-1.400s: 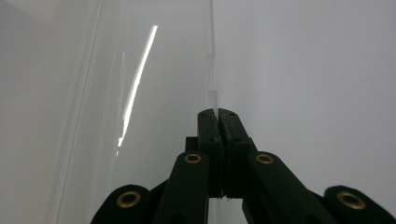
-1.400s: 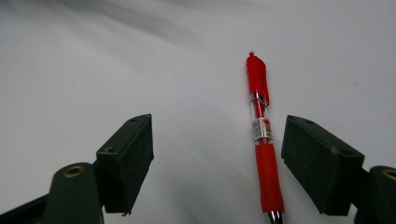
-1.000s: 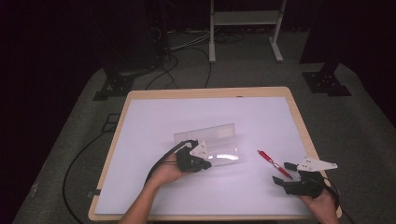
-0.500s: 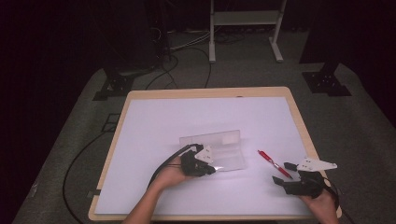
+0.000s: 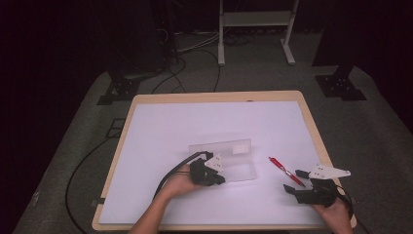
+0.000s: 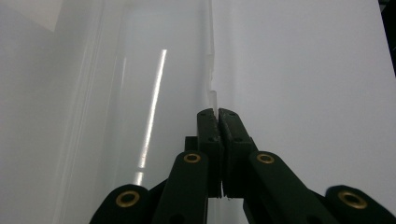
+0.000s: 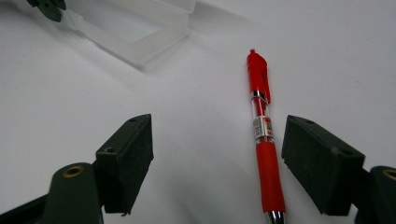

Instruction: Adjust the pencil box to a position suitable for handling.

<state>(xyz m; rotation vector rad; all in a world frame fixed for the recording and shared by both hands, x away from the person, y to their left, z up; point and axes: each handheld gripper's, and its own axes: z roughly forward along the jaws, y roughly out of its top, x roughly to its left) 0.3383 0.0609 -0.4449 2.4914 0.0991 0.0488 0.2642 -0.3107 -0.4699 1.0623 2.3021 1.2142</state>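
Observation:
A clear plastic box [image 5: 229,157] lies open at the middle of the white table [image 5: 160,136]. My left gripper [image 5: 218,179] sits at the box's near left corner, and in the left gripper view its jaws [image 6: 218,113] are shut on the thin upright edge of the box wall [image 6: 211,65]. A red pen [image 5: 285,171] lies to the right of the box. My right gripper [image 5: 292,181] rests on the table just behind the pen. It stands open [image 7: 217,163], with the pen [image 7: 264,135] lying on the sheet between its pads, closer to the right one and untouched.
The table has a wooden rim [image 5: 311,122], and my right hand is near its front right corner. Black cables [image 5: 83,170] run over the grey floor to the left. A white stand [image 5: 253,29] and dark stand feet [image 5: 341,85] are beyond the table.
My left gripper has slid a little to the right and nearer to the person along the box's front edge. The right gripper and the pen have stayed put.

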